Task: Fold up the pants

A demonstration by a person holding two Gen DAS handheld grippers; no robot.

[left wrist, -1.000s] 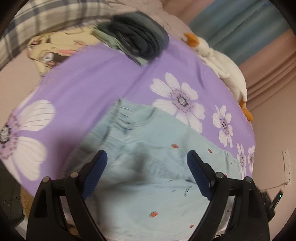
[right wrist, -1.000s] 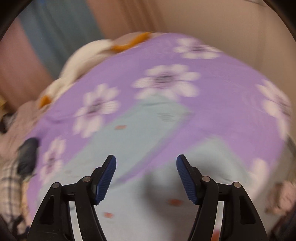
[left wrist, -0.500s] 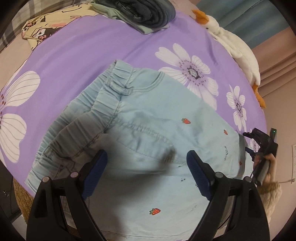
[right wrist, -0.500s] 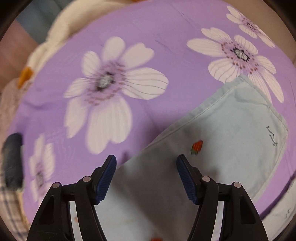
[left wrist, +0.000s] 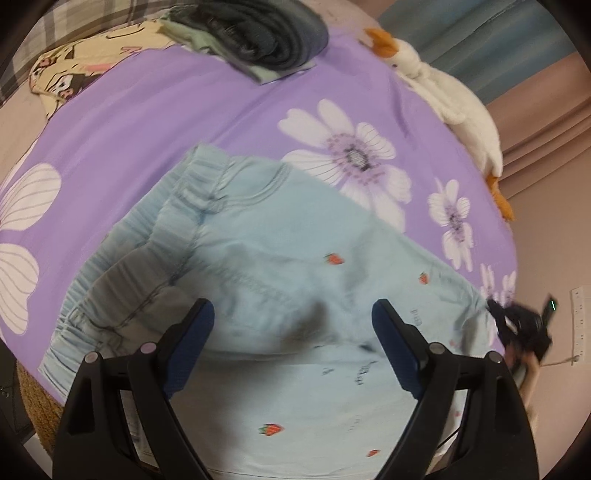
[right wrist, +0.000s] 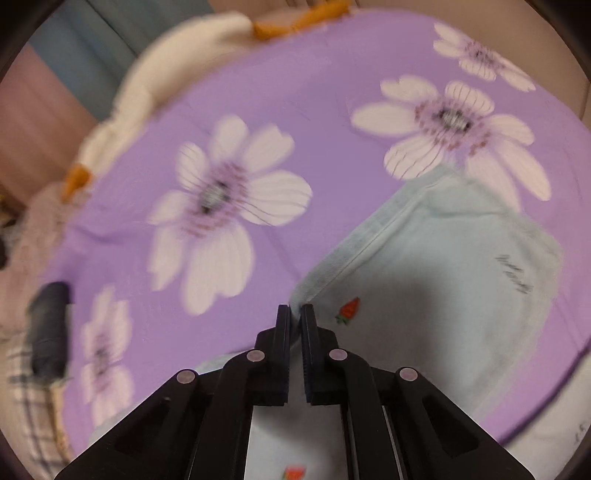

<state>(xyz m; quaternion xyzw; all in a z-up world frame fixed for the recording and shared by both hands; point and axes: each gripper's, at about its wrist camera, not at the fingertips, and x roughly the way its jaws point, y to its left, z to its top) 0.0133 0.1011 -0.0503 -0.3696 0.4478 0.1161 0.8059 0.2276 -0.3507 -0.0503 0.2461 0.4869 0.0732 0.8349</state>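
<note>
Light blue pants [left wrist: 280, 266] with small strawberry prints lie flat on a purple flowered bedsheet [left wrist: 155, 122], elastic waistband to the left. My left gripper [left wrist: 291, 310] hangs open just above the seat of the pants, with nothing between its fingers. In the right wrist view one pant leg [right wrist: 443, 266] lies at the right. My right gripper [right wrist: 294, 314] is closing tight on that leg's left edge, and a fold of the fabric is pinched between its pads. It shows blurred as the right gripper [left wrist: 517, 325] at the far right of the left wrist view.
A white plush goose [left wrist: 450, 96] lies along the bed's far edge by the curtains. A stack of folded dark clothes [left wrist: 258, 33] sits at the back, beside a cartoon-print cloth [left wrist: 85, 66]. A wall socket [left wrist: 578, 321] is at the right.
My right gripper has gone from wide open over the leg to shut on its edge, shifting left. The left gripper has crept a little and stays open.
</note>
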